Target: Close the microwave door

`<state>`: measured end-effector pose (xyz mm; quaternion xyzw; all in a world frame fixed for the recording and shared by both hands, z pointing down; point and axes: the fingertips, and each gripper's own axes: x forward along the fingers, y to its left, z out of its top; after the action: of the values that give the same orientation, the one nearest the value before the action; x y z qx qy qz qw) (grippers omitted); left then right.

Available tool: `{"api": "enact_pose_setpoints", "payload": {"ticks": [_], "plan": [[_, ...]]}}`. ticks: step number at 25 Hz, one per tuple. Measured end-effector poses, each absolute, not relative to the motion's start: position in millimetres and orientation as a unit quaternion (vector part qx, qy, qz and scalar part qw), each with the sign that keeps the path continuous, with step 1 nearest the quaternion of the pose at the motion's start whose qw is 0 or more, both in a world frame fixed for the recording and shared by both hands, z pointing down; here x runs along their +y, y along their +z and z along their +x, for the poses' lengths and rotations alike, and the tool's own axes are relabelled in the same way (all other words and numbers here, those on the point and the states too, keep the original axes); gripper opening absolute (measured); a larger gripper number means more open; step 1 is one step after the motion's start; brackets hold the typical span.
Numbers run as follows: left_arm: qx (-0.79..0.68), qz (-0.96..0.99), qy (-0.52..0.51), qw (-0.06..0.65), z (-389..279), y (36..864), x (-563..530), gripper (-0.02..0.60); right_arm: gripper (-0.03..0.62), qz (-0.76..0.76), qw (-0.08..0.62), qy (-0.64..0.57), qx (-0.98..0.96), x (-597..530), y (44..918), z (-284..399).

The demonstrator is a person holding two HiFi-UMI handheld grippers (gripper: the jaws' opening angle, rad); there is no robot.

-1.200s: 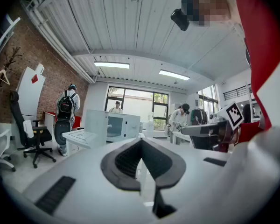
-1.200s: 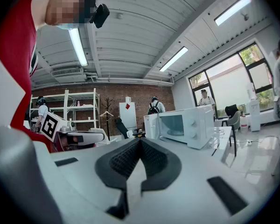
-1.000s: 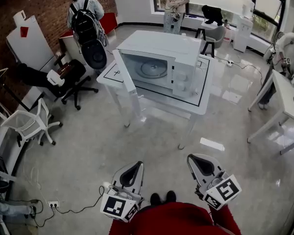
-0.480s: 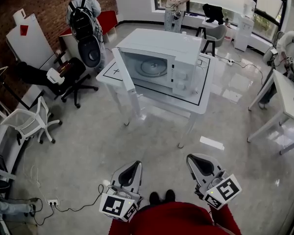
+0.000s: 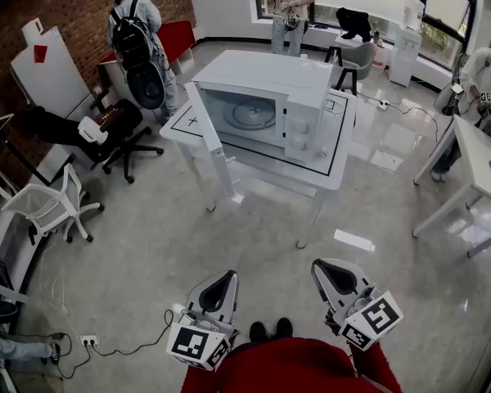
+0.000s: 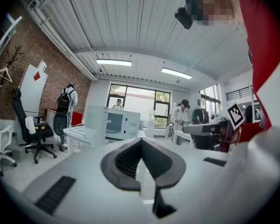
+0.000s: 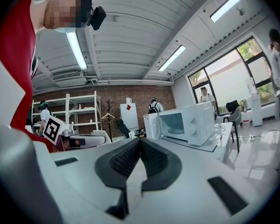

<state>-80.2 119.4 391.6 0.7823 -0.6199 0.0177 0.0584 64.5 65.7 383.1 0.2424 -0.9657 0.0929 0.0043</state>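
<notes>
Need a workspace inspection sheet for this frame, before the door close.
Surface: white table, black taped outline on top.
Job's things: microwave on the table; door open, swung out left.
Clutter: white sheet on the floor near the table.
Grippers: left claw and right claw shut, empty, well short of the microwave.
Cables: power strip with its cable on the floor; another cable beyond the table.
Surroundings: white office chair, person with backpack, person by window.

A white microwave (image 5: 299, 97), door (image 5: 210, 131) swung open leftward, stands on a white table (image 5: 337, 173). The left gripper (image 5: 226, 277) and right gripper (image 5: 324, 265) hang low, well apart from it.
</notes>
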Motion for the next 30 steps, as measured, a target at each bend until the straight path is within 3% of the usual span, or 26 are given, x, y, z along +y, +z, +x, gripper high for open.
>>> {"api": "enact_pose_setpoints", "payload": {"ticks": [30], "plan": [[-0.644,0.762,0.047,0.033,-64,392,97,0.011,0.015,0.24,-0.016,0.093,-0.966,41,386,99]]}}
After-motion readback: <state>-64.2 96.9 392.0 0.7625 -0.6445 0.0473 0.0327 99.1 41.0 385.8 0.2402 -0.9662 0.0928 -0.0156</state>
